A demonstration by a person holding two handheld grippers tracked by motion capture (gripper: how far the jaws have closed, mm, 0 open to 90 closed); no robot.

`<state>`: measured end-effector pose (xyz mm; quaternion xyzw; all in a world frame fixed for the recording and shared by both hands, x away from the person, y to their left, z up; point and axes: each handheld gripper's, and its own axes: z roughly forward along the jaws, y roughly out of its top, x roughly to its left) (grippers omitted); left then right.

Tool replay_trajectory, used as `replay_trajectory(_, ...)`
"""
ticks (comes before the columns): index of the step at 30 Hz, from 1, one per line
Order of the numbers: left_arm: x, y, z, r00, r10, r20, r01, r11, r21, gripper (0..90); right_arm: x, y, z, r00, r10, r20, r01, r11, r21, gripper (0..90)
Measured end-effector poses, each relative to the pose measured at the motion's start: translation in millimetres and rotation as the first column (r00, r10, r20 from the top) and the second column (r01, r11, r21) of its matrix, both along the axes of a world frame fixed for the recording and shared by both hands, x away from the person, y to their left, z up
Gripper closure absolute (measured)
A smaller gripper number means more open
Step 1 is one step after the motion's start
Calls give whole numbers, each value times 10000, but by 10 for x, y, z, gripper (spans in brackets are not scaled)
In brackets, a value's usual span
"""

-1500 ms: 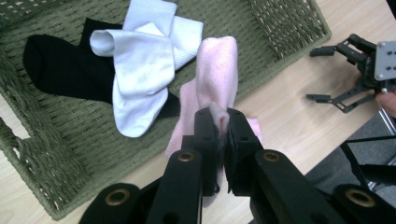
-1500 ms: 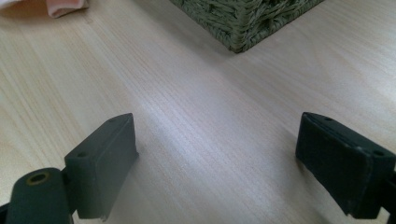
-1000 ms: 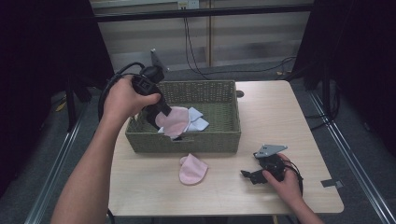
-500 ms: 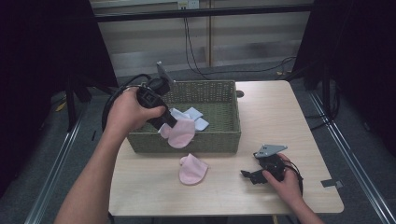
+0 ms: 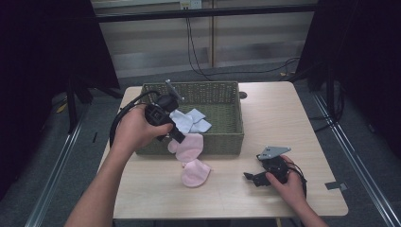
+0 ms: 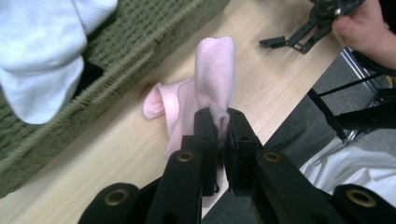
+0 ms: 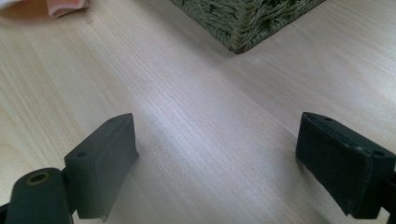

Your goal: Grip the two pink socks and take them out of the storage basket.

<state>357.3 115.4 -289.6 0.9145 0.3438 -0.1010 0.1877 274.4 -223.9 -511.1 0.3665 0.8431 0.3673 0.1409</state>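
Left gripper [image 5: 176,137] has its jaws pinched tight on a pink sock [image 5: 189,146] hanging over the wicker basket's [image 5: 227,142] front wall, right above another pink sock [image 5: 195,173] near the table's [image 5: 283,118] front edge, while the right gripper [image 5: 253,177] rests spread wide by the front right corner.

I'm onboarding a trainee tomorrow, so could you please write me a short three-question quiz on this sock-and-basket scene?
1. True or false: the left claw is shut on a pink sock.
2. Where do the white socks lie? A) on the table B) inside the wicker basket C) on the floor
3. Fill in: the right claw, resting on the table, has its jaws ____.

Key: 1 true. 2 B. 3 open, with nothing between them. A second pink sock lies on the table in front of the basket.
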Motion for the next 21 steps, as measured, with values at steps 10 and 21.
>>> replay_trajectory(10, -3, -21, -251, 9997, -223, 28, 223, 9995, -231, 679, 1, 0, -1, 10000, 6, 6, -6, 10000, 2, 117)
replay_trajectory(21, -56, 91, -423, 9972, -149, 732, 178, 9991, -384, 537, 7, 2, 1, 10000, 27, -23, -27, 10000, -19, 117)
